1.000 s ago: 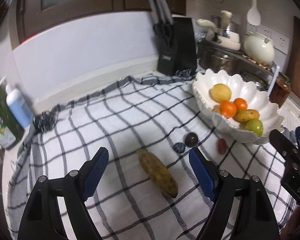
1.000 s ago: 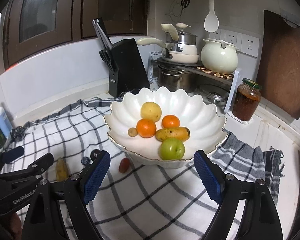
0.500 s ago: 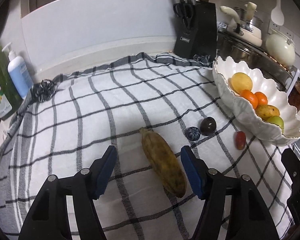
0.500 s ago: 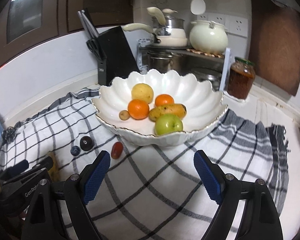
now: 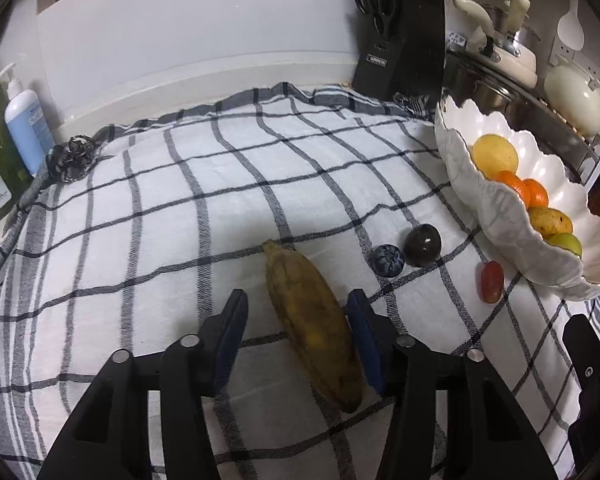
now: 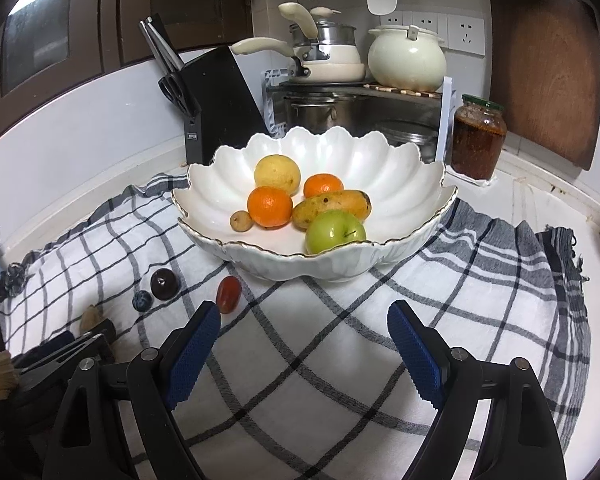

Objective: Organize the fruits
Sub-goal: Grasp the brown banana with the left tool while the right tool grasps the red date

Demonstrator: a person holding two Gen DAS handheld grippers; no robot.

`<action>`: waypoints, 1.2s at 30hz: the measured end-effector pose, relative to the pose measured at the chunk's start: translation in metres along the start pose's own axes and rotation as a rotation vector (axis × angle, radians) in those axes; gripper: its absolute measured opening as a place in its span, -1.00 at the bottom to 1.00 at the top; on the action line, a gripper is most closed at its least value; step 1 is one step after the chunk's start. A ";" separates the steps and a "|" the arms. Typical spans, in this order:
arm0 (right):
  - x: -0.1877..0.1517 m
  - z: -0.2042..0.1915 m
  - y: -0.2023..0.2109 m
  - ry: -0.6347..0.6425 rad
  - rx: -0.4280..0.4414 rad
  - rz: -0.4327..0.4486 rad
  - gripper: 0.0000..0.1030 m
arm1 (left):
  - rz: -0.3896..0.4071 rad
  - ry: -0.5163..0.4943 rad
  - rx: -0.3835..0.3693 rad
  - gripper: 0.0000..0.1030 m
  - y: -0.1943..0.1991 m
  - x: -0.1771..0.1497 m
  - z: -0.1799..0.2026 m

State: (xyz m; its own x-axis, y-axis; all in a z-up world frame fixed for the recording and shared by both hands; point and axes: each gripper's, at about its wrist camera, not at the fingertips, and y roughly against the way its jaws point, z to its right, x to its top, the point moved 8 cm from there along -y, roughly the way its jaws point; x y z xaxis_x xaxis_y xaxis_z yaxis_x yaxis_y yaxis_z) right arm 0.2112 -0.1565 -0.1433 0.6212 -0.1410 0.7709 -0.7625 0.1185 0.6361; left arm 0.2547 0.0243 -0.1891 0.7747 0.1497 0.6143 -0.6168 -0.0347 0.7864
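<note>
Left gripper (image 5: 296, 338) spread around brown banana (image 5: 312, 328) lying on checked cloth (image 5: 160, 200); right pad against banana, left pad apart. Right gripper (image 6: 304, 354) spread wide, empty, above cloth before white bowl (image 6: 400, 184). Blueberry (image 5: 387, 260), dark plum (image 5: 422, 241), red grape (image 5: 491, 281) on cloth beside bowl
</note>
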 end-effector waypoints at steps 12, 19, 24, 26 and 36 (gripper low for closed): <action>-0.005 0.005 -0.003 -0.020 0.011 -0.015 0.68 | -0.005 -0.044 -0.010 -0.40 0.002 -0.001 0.006; -0.002 -0.006 0.005 -0.004 0.044 -0.001 0.68 | 0.053 -0.068 0.011 -0.40 0.026 0.008 -0.010; -0.003 -0.022 0.003 0.016 0.075 -0.018 0.68 | 0.099 -0.077 0.052 -0.40 0.039 0.014 -0.027; -0.004 -0.028 0.000 0.025 0.085 -0.028 0.67 | 0.110 -0.080 0.062 -0.40 0.042 0.015 -0.034; -0.003 -0.057 -0.030 0.056 0.111 -0.108 -0.05 | 0.104 -0.045 0.068 -0.40 0.037 0.026 -0.055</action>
State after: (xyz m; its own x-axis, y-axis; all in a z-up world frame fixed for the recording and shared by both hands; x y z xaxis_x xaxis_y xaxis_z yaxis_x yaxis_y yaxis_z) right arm 0.2425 -0.1038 -0.1634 0.7072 -0.0913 0.7011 -0.7044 -0.0046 0.7098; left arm 0.2443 0.0816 -0.1473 0.7133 0.0970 0.6941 -0.6848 -0.1146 0.7197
